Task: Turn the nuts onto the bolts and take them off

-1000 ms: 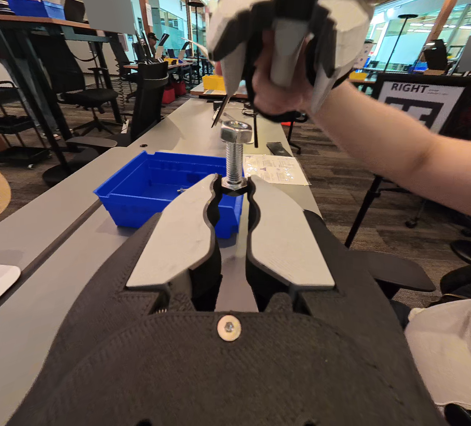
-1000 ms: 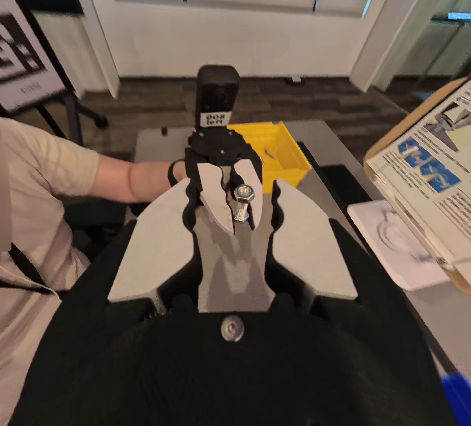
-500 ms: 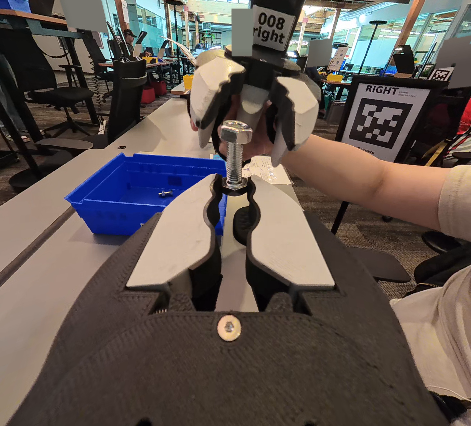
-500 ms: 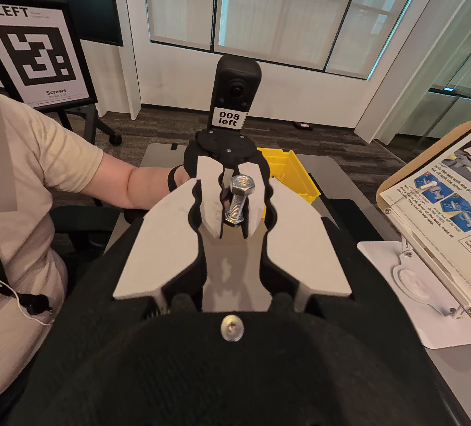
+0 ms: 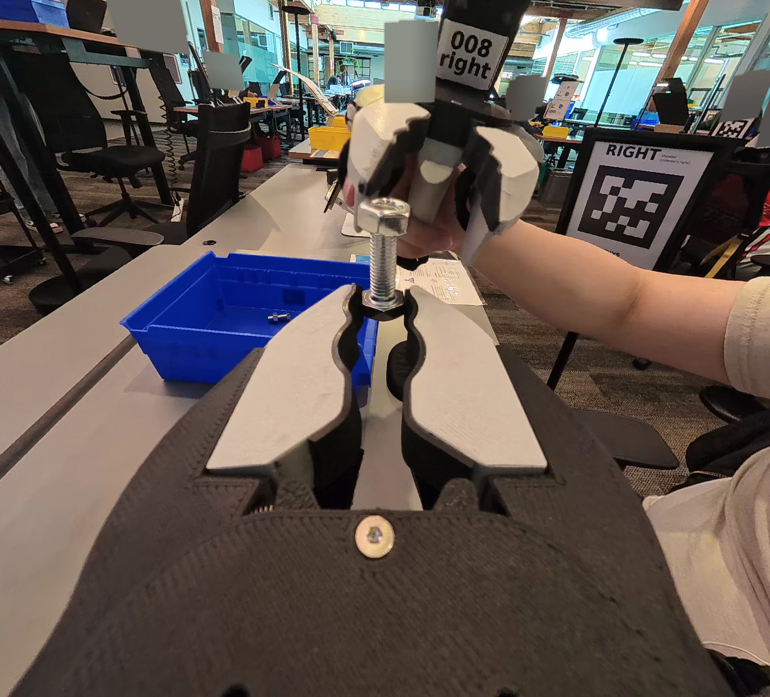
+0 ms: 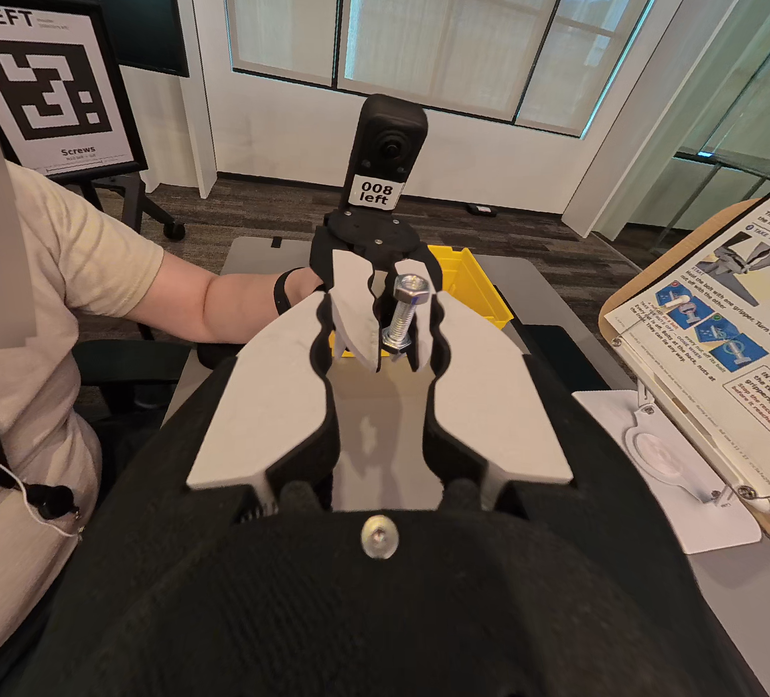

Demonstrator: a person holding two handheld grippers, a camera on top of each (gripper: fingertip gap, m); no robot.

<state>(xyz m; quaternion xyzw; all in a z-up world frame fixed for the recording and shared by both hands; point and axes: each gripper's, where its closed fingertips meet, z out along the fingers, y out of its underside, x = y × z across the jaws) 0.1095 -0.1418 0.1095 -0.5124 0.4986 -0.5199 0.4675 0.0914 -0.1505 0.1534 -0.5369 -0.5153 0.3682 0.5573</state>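
A silver bolt (image 5: 381, 260) stands upright, hex head up, with a nut (image 5: 381, 299) threaded on its lower end. My left gripper (image 5: 381, 304) is shut on the nut and holds it above the grey table (image 5: 83, 406). My right gripper (image 5: 412, 227) faces it, open and empty, just behind the bolt head. In the right wrist view the bolt (image 6: 402, 318) leans slightly and its head sits between my open right gripper (image 6: 380, 302) fingertips without clear contact. The left gripper (image 6: 393, 350) shows there, pinching the nut (image 6: 396, 337).
A blue bin (image 5: 250, 314) on the table holds a small bolt with a nut (image 5: 278, 317). A yellow bin (image 6: 471, 289) sits behind the left gripper. An instruction board (image 6: 687, 343) on a white base (image 6: 666, 468) stands at the right. A paper sheet (image 5: 437, 277) lies beyond the bin. The tips of one gripper are about 4 cm away from the tips of the other.
My right gripper came down from above the bolt to the level of its head and moved closer, still open. My left gripper kept its hold on the nut.
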